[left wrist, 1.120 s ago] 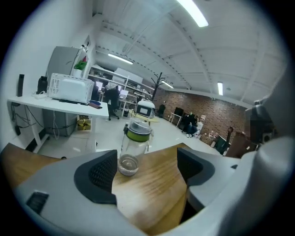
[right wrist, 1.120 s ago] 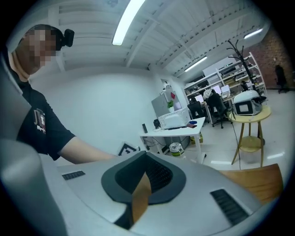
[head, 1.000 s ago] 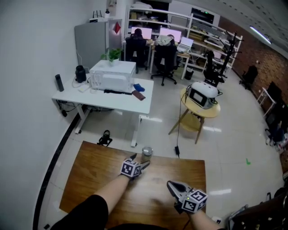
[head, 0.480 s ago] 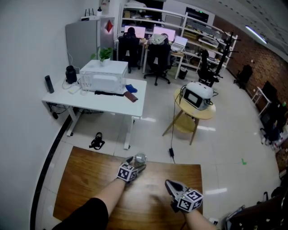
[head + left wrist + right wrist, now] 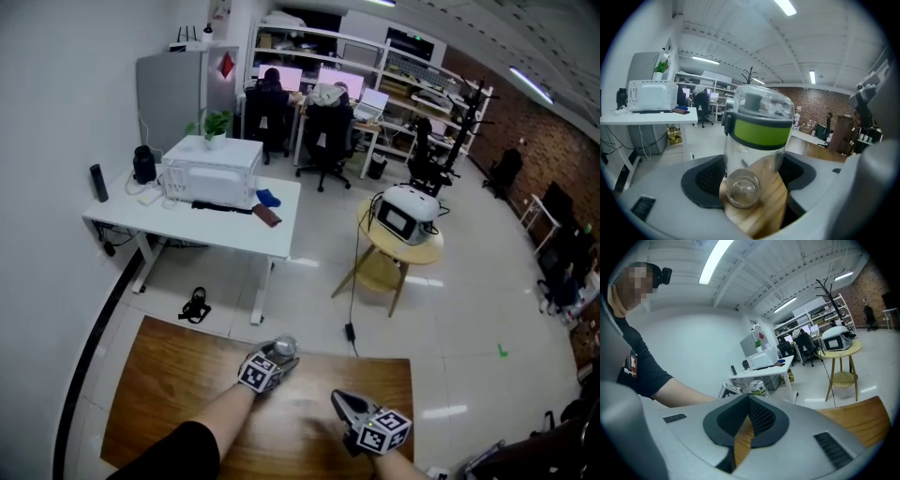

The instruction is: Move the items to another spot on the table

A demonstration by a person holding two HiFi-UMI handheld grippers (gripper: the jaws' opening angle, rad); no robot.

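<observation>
One clear jar (image 5: 757, 140) stands at the counter's (image 5: 159, 366) far edge, between the left tool's (image 5: 275, 360) spread jaws, apparently ungripped. The right tool (image 5: 749, 403) is closed and empty. Risk: off-centre closing could push the jar over the edge.

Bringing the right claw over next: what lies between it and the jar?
Only bare wooden tabletop, as the head view shows. The left claw straddles the green-banded jar, outside that stretch.
</observation>
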